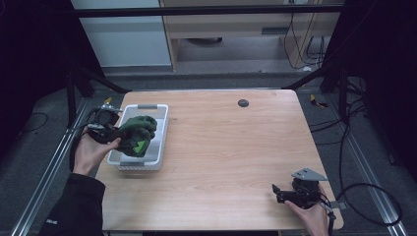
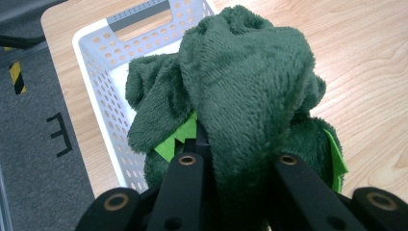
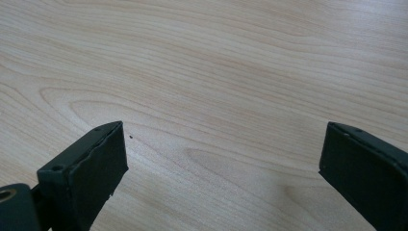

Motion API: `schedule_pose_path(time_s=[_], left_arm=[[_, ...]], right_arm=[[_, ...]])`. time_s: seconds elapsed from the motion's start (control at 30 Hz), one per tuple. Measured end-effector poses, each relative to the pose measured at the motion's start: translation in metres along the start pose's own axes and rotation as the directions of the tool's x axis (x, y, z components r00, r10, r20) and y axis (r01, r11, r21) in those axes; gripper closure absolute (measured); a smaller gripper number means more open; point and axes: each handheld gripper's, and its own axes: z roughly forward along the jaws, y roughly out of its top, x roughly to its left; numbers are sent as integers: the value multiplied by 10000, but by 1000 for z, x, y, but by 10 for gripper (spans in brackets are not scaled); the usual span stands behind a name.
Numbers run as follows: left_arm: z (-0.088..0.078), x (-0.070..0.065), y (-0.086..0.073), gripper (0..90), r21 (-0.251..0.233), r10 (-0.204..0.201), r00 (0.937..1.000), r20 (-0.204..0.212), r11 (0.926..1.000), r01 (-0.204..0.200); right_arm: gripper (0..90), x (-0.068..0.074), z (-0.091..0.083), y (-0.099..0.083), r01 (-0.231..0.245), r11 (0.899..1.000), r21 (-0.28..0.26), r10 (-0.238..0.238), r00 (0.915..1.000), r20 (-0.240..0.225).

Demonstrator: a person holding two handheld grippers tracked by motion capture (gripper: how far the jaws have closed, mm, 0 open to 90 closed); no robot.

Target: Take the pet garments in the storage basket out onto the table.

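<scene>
A dark green plush toy [image 1: 137, 133] with light green felt trim hangs over the white perforated basket [image 1: 162, 133] at the table's left side. My left gripper [image 1: 114, 133] is shut on the plush toy [image 2: 245, 91], which bulges up between the two black jaws above the basket [image 2: 96, 62]. The toy's lower part is hidden behind the jaws. At the table's front right corner my right gripper [image 1: 276, 191] is open, held low over bare wood. Its jaws stand wide apart in the right gripper view, with nothing between them [image 3: 223, 159].
The wooden table [image 1: 231, 147] has a small black round cap [image 1: 243, 103] near its far edge. Black frame bars and cables run beside the table on both sides. A cabinet stands on the floor beyond.
</scene>
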Motion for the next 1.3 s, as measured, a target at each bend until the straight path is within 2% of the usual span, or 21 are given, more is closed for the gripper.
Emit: schedule_pose_path(time_s=[0.37,0.77,1.13,1.3], left_arm=[[-17,-7,5,808,106,352,9993,149,9993,-353],[-31,-24,13,807,-7,933,9951,322,9956,-933],[-37,-42,21,808,-108,1441,9880,557,9896,-1438],[-40,-52,26,807,-109,1757,9822,660,9844,-1753]], right_arm=[[29,0,0,0,58,10000,-71,-58,10000,43],[33,0,-2,1,54,9998,-207,-52,10000,77],[35,1,-4,2,89,9994,-345,-85,9999,133],[37,1,-4,2,122,9991,-394,-117,9999,127]])
